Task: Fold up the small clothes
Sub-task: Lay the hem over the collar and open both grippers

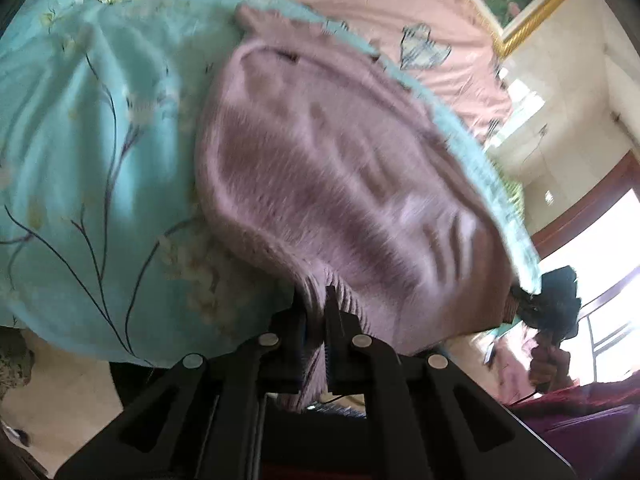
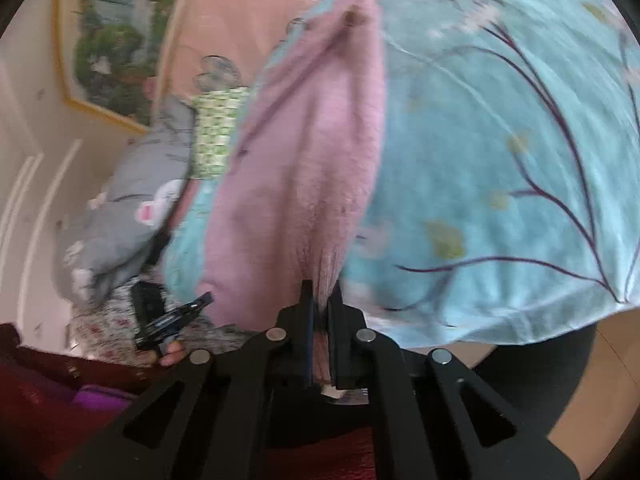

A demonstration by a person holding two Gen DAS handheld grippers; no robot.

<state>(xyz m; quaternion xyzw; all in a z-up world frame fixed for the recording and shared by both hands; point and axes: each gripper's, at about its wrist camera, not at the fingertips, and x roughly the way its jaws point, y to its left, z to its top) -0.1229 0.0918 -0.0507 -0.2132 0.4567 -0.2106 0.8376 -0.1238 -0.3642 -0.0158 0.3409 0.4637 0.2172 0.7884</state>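
Left gripper (image 1: 318, 300) is clamped on the ribbed hem of the lilac knit garment (image 1: 340, 168); right gripper (image 2: 322, 292) is pinched on the hem's other corner. Garment is draped beyond the jaws across the turquoise floral bedsheet (image 1: 80, 140). Judged light, soft, limp and stretchy: sag between grips is expected. Ribbed hem corners are judged the firmest hold. Pink quilt (image 1: 360, 12) is seen farther back.
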